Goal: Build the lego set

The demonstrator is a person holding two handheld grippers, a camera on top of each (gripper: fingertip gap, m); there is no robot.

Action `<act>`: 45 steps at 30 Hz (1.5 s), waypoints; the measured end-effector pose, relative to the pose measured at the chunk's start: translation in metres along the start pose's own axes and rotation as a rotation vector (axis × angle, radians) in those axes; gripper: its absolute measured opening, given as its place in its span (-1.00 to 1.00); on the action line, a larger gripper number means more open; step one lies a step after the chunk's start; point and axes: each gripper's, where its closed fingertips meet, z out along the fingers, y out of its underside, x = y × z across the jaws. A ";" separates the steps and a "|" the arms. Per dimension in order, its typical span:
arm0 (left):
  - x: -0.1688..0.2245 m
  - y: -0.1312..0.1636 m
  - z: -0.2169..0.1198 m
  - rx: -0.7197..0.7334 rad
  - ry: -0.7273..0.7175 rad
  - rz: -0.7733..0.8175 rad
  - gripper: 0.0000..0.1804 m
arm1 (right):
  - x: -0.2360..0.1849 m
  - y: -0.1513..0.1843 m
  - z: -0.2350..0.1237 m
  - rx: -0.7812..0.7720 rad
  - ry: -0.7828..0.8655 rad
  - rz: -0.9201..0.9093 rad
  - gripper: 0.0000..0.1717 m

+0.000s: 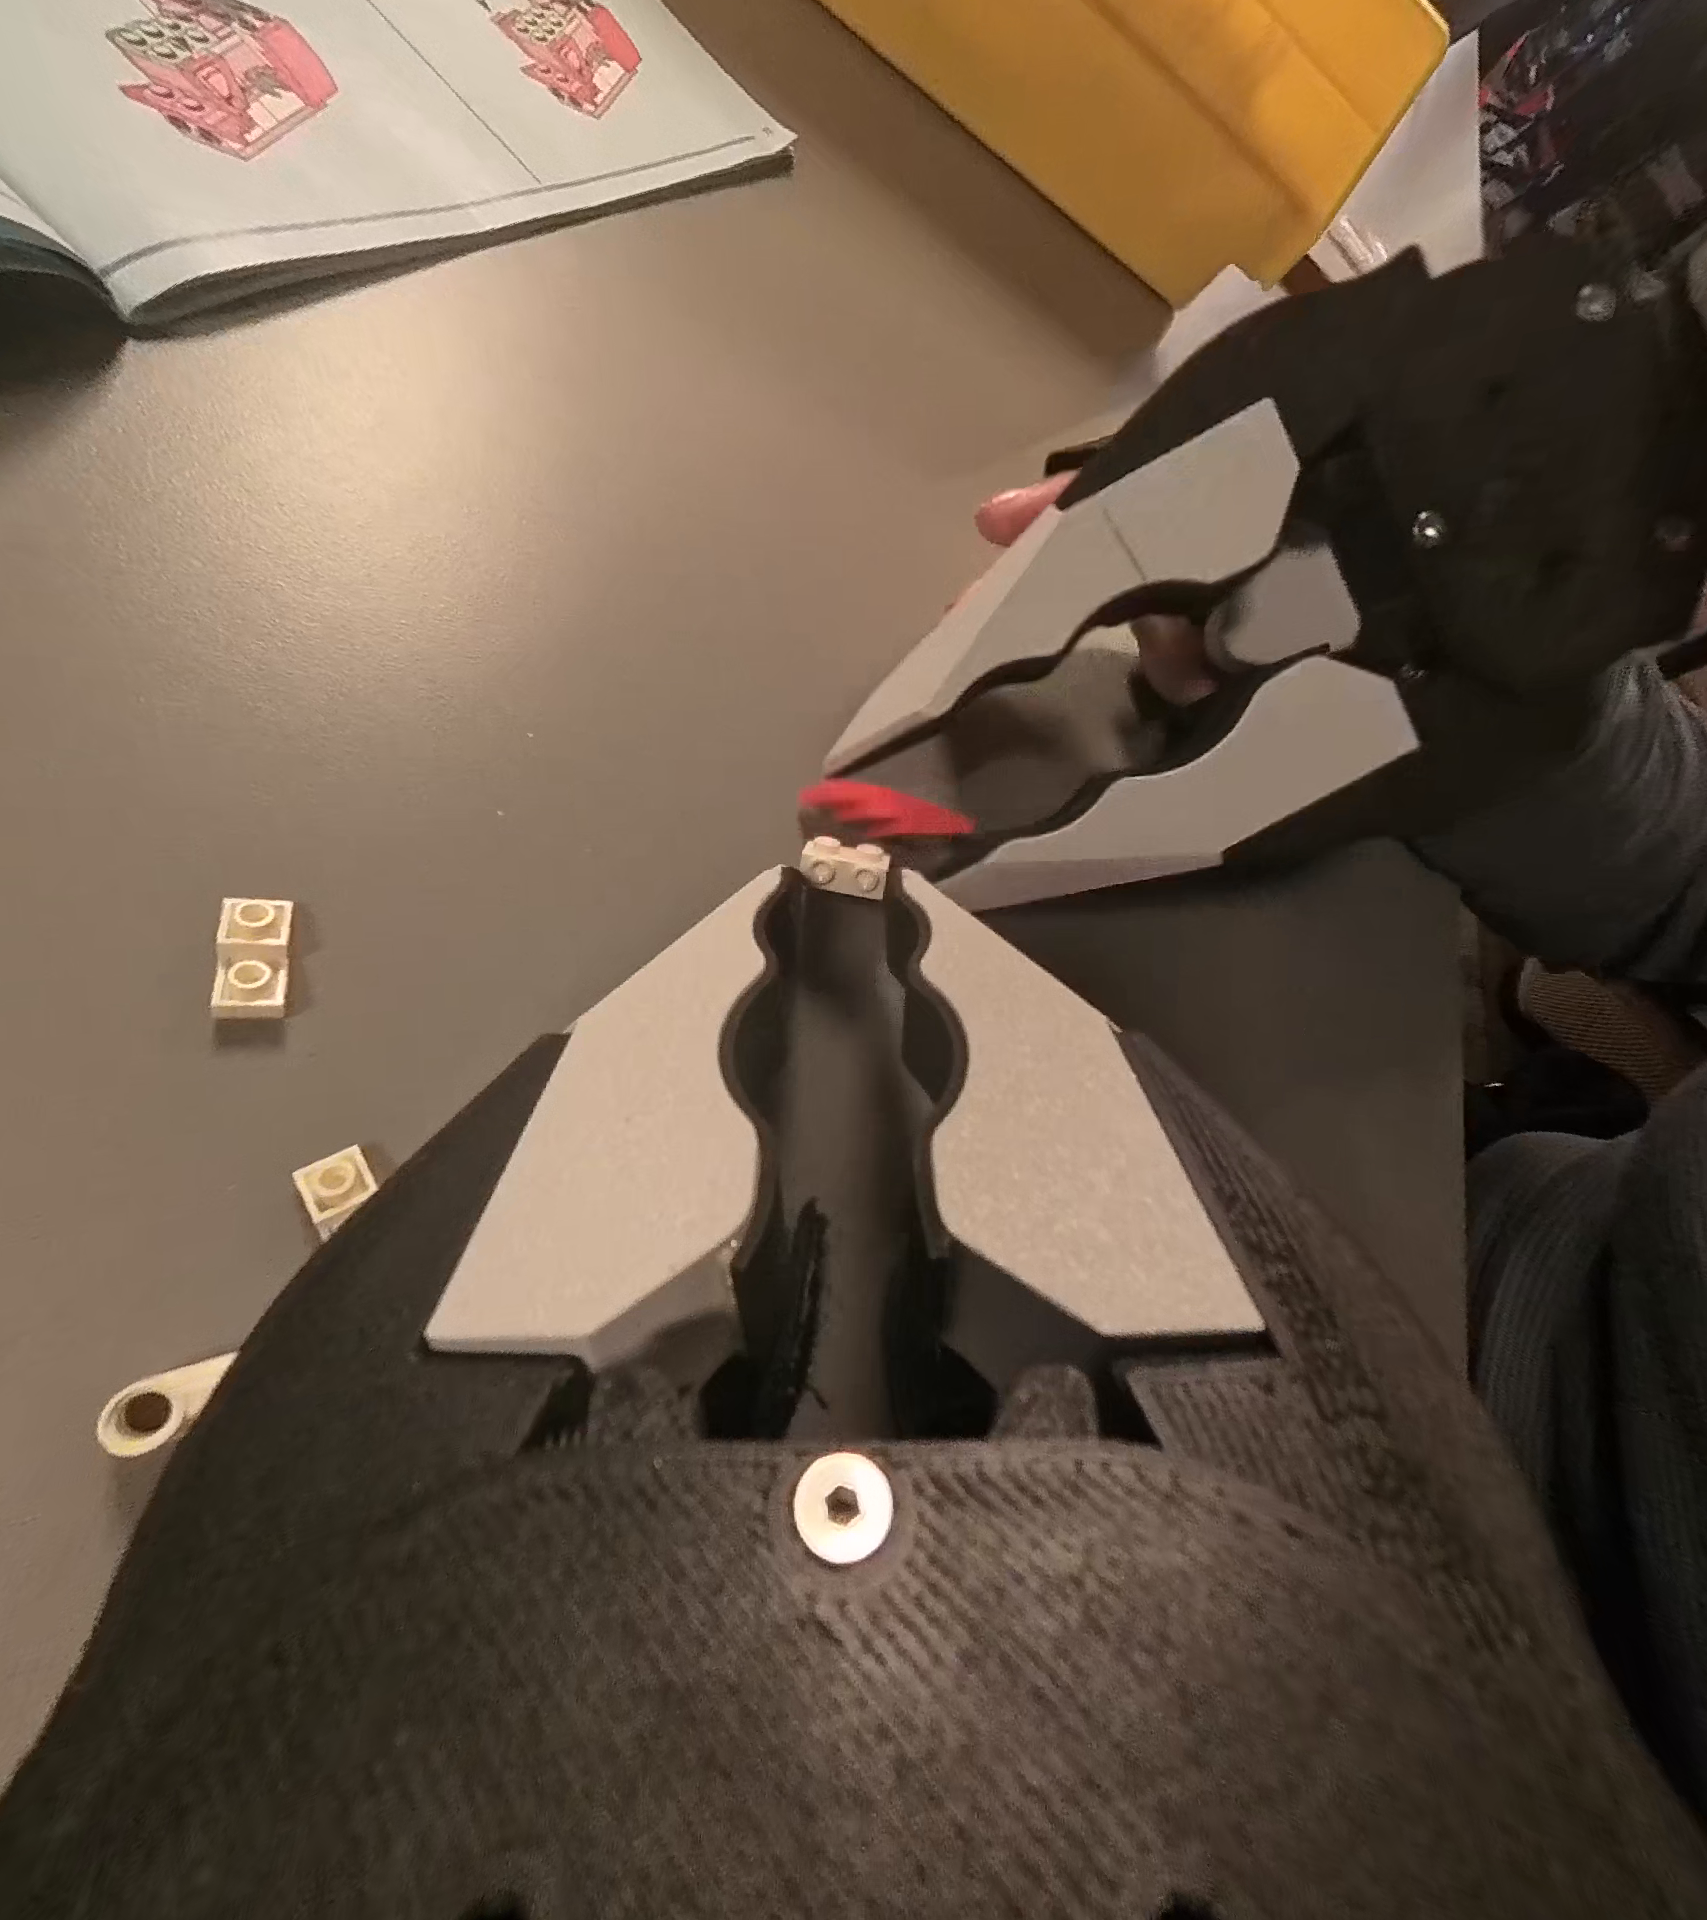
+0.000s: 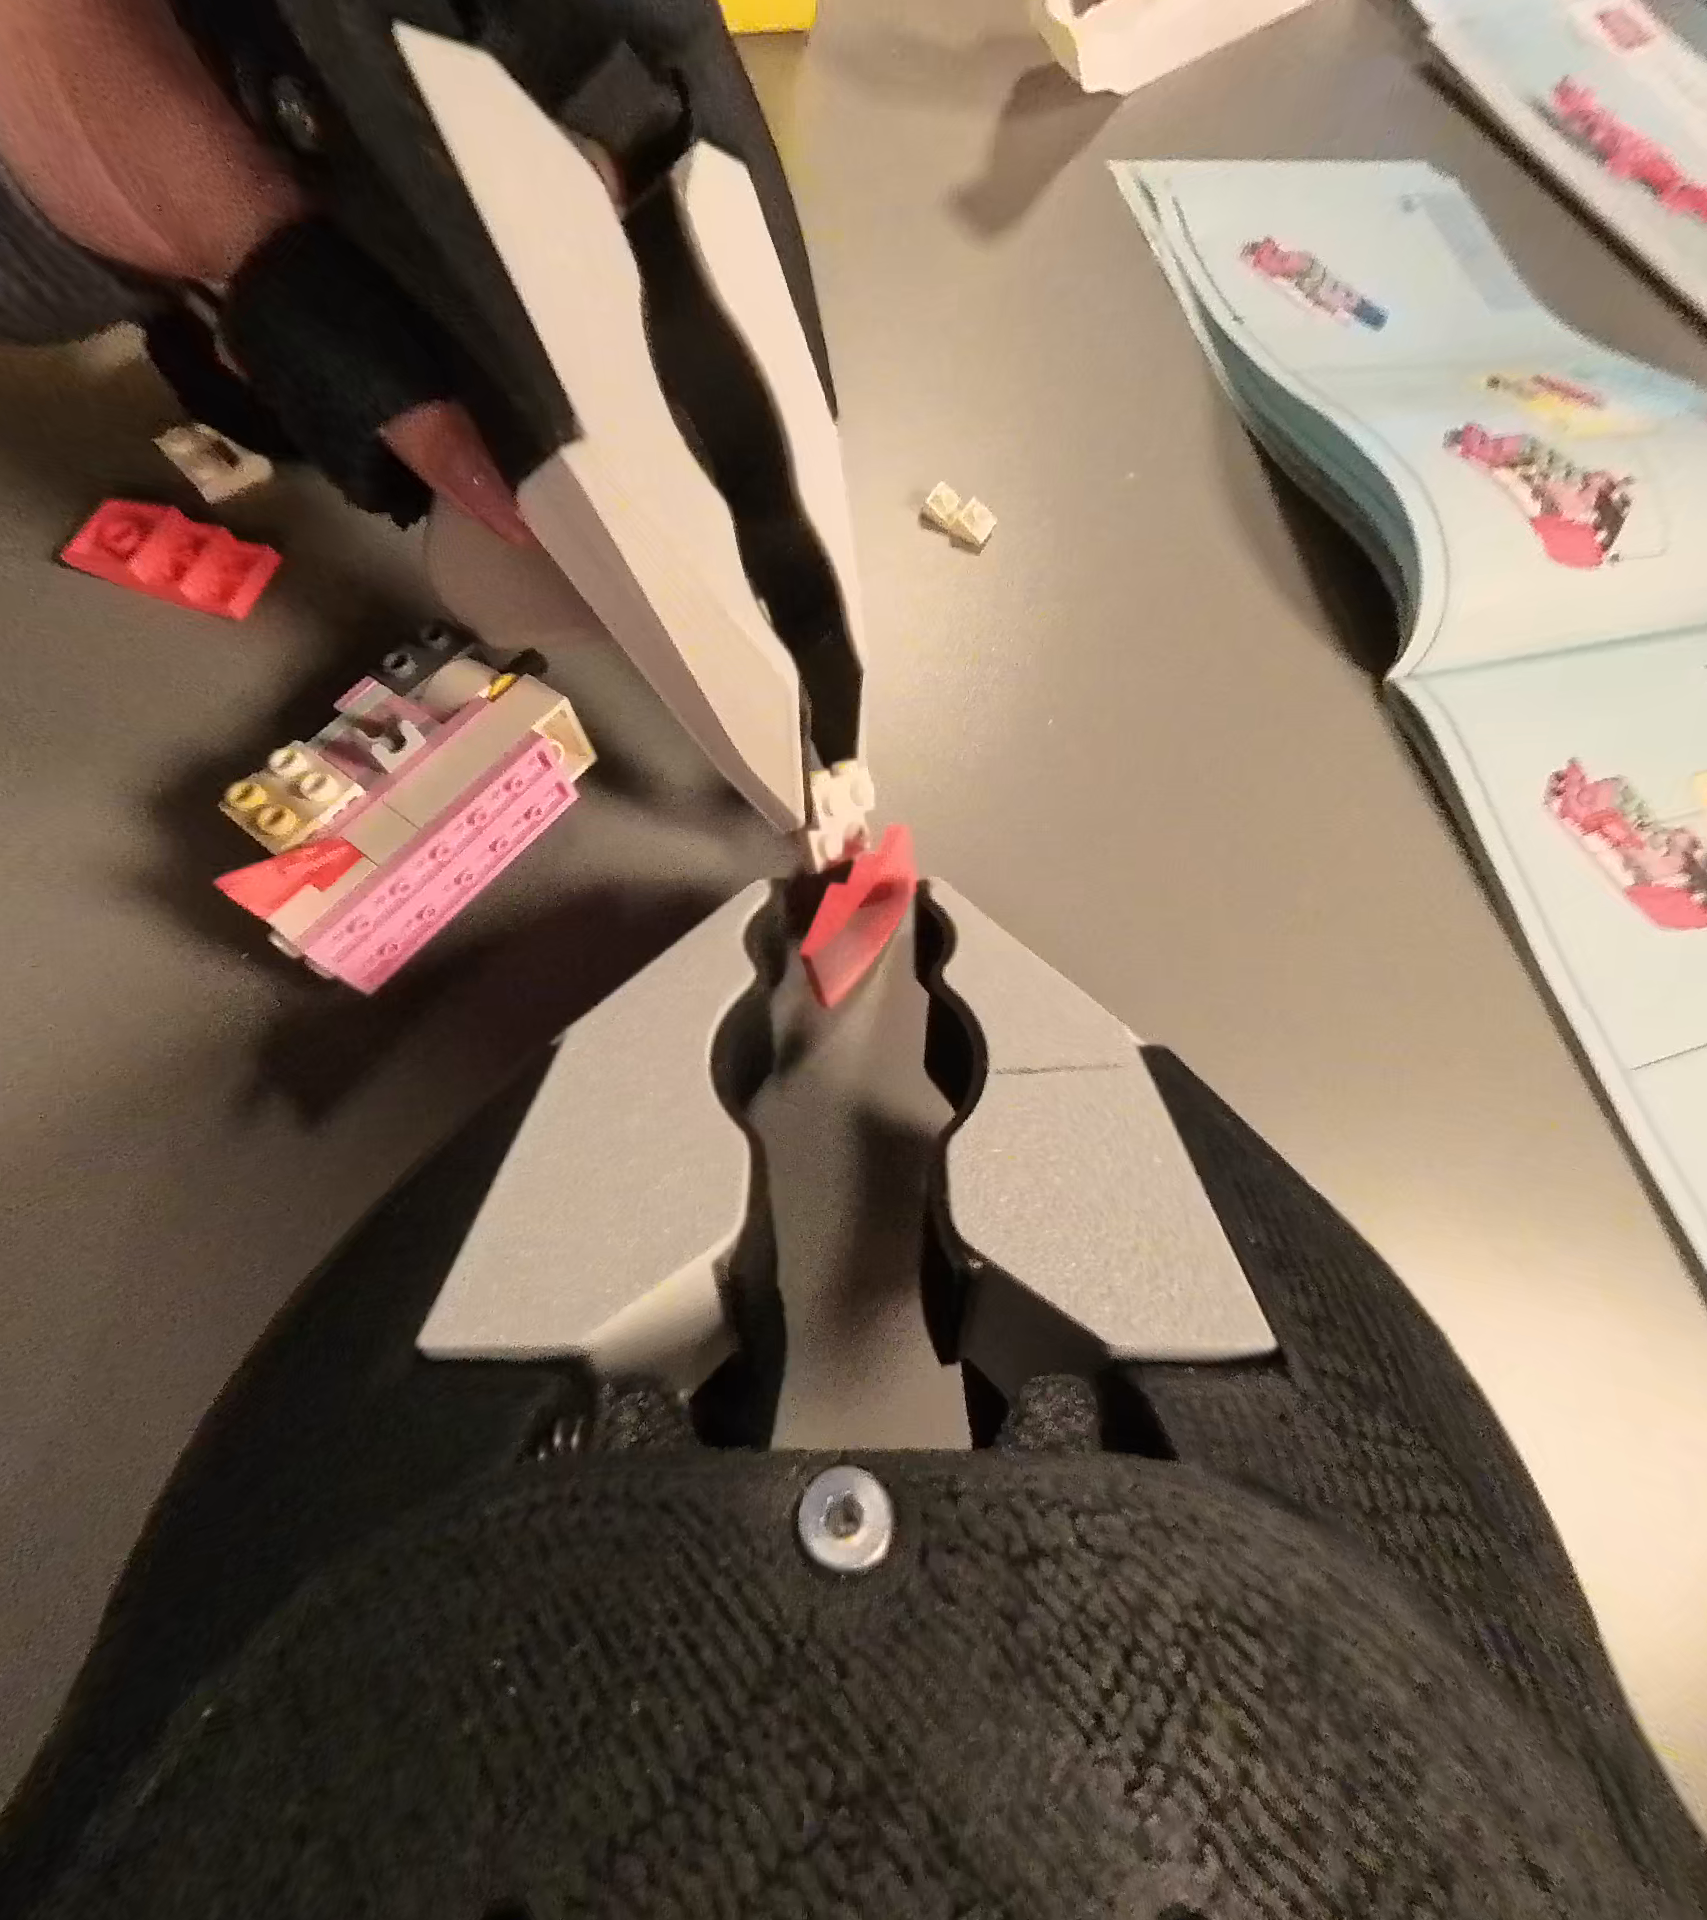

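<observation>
Two grippers meet, left gripper [image 1: 844, 883] jaws pinching white studded brick [image 1: 846, 871], right gripper [image 2: 849, 914] jaws pinching red sloped piece [image 2: 854, 920], no legible writing.

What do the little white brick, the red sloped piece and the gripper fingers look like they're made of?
White brick in the left gripper: looks like hard moulded plastic, with crisp studs and a faint sheen.
Red sloped piece at the right gripper: likely the same plastic, smooth and glossy, with sharp edges.
Fingers: matte grey with a grainy surface, probably printed plastic; the black body shows layer lines.
</observation>
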 end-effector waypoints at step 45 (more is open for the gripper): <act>0.010 -0.016 -0.017 0.131 0.251 -0.256 -0.84 | 0.001 -0.022 -0.018 0.226 0.218 -0.639 -0.97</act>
